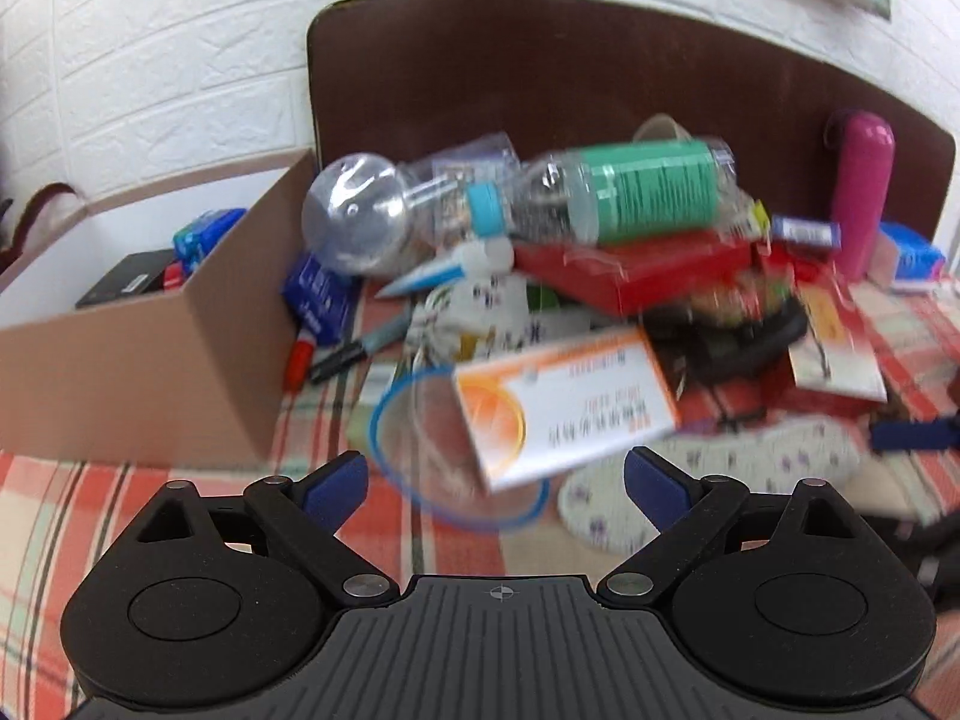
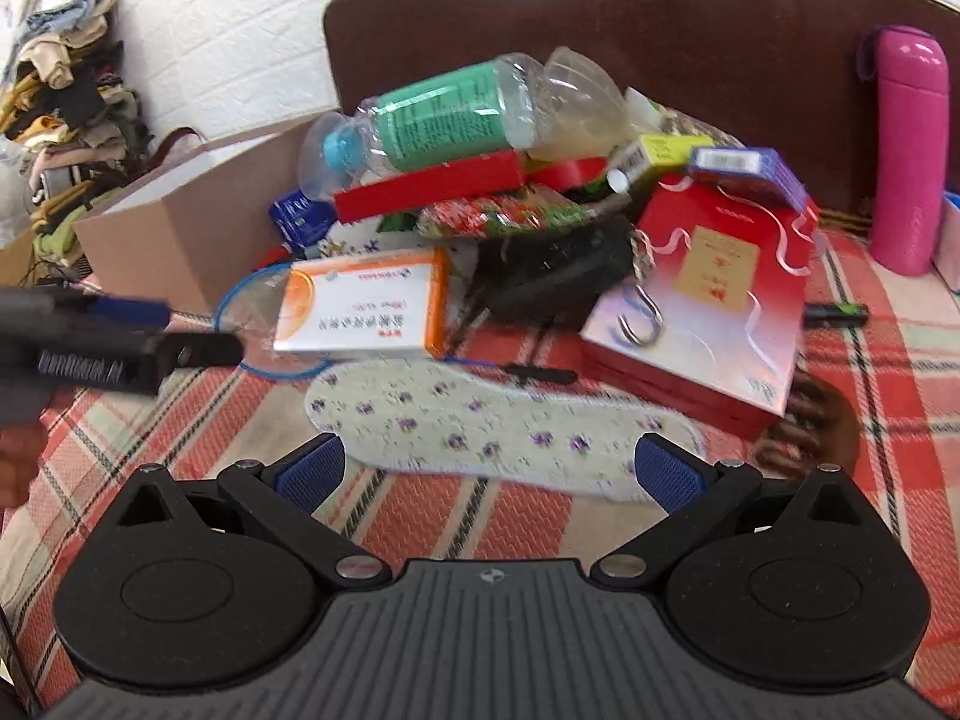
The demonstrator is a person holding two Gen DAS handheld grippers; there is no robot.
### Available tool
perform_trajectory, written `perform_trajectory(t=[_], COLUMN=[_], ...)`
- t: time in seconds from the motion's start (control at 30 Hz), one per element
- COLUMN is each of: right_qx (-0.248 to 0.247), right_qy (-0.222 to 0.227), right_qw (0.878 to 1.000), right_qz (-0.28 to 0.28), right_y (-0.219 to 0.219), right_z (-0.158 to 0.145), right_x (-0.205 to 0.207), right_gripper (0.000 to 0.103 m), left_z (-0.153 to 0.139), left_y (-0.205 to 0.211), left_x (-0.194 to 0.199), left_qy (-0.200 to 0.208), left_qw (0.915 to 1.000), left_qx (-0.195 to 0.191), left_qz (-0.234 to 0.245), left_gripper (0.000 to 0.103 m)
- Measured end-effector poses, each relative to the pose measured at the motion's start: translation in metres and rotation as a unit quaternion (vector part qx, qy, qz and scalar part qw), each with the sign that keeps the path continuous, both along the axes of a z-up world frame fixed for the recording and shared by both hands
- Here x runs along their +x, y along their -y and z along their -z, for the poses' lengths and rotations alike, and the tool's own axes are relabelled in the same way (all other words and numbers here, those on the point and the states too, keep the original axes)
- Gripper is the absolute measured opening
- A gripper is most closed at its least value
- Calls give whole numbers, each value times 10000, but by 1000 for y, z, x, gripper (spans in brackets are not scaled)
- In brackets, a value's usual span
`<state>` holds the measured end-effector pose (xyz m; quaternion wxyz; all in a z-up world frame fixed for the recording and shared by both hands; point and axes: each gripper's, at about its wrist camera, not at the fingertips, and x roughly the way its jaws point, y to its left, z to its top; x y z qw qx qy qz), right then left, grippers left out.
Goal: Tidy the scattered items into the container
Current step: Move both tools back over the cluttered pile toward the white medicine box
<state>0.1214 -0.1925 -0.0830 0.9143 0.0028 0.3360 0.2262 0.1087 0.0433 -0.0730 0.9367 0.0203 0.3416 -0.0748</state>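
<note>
Print on the orange-white box [image 2: 366,306] is too blurred to read.

Left tool [image 1: 495,483] and right tool [image 2: 489,468] both hover with fingers spread wide, gripping nothing.

We are in a lived-in home, likely a bedroom: a plaid cloth [image 2: 852,396] covers the surface, backed by a dark wooden headboard-like panel [image 2: 690,18] and white brick-pattern wall [image 1: 150,60]. Beside it we see heaped clothes [image 2: 66,96] and household clutter: an insole [image 2: 480,420], a pink flask [image 2: 909,150].

The cardboard box [image 1: 180,324] sits left of the pile, bottle [image 1: 624,192] on top.
</note>
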Motion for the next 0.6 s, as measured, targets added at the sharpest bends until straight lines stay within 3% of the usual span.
perform_trajectory(t=[0.37,0.5,0.6], right_qx=[-175,-229,-243], right_qy=[209,66,-70], right_qw=[9985,9970,9955], right_qz=[-473,-733,-915], right_y=[-38,-52,-61], right_z=[11,17,21], right_x=[45,66,75], right_gripper=[101,93,86], left_z=[26,32,33], left_y=[1,-3,-6], left_x=[52,64,67], left_qy=[-553,-700,-760], left_qw=[9984,9970,9957], left_qx=[-110,-317,-483], left_qz=[-50,48,193], left_gripper=[92,88,77])
